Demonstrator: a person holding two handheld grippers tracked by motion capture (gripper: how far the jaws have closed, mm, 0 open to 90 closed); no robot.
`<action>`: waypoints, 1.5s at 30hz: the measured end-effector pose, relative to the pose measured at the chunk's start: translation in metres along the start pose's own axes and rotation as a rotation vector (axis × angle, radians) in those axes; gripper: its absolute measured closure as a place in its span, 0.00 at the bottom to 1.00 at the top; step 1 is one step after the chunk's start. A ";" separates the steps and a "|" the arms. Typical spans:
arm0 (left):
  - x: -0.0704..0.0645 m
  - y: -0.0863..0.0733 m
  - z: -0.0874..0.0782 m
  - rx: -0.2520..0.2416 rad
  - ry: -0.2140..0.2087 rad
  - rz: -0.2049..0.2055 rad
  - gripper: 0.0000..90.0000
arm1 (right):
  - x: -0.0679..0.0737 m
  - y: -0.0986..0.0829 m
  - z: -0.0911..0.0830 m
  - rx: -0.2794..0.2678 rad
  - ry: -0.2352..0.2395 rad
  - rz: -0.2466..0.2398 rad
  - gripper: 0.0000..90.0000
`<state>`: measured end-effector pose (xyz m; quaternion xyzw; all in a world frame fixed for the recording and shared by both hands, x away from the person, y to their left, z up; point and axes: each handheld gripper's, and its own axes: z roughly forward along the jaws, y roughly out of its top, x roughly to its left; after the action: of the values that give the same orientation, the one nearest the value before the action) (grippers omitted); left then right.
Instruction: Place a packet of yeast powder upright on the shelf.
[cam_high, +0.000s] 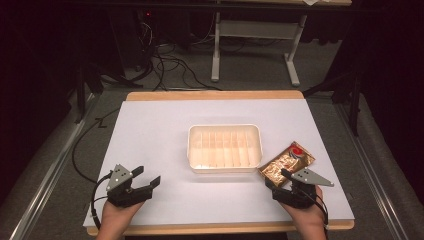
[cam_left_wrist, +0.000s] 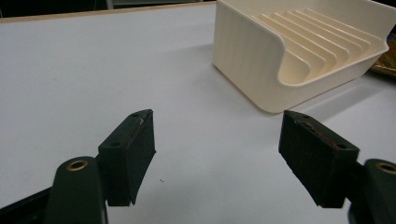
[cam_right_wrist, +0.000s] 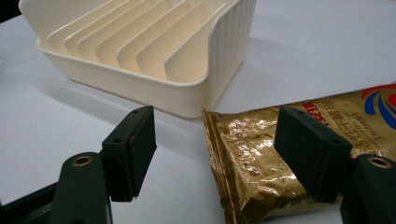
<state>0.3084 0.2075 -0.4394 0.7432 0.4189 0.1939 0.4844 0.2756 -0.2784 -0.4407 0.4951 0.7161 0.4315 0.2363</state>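
A cream plastic rack tray (cam_high: 224, 148) with upright dividers sits in the middle of the white table. To its right lies a flat gold foil packet (cam_high: 287, 162) with a red and blue logo. My right gripper (cam_high: 277, 178) is open at the packet's near end; in the right gripper view (cam_right_wrist: 215, 154) its jaws straddle the packet's (cam_right_wrist: 252, 158) crimped edge, one jaw over the foil. My left gripper (cam_high: 147, 175) stands open at the front left over bare table, with the tray (cam_left_wrist: 299, 51) ahead and to the right and nothing between its jaws (cam_left_wrist: 217, 156).
The white tabletop (cam_high: 165, 125) has a wooden rim. Beyond its far edge stand a white table frame (cam_high: 255, 45) and loose black cables (cam_high: 170, 65) on the grey floor. Dark stands flank both sides.
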 end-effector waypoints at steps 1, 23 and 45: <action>-0.001 0.000 -0.001 -0.003 0.000 0.007 0.30 | 0.000 0.000 0.000 0.000 0.000 0.001 0.33; -0.017 0.018 0.034 -0.016 -0.090 0.034 0.33 | -0.009 -0.021 -0.025 0.045 -0.028 0.035 0.50; 0.003 0.001 -0.018 -0.075 -0.019 -0.019 0.34 | 0.003 -0.003 0.036 0.163 -0.079 -0.109 0.48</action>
<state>0.2983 0.2197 -0.4310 0.7223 0.4138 0.1979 0.5176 0.3010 -0.2625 -0.4616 0.4895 0.7649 0.3384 0.2466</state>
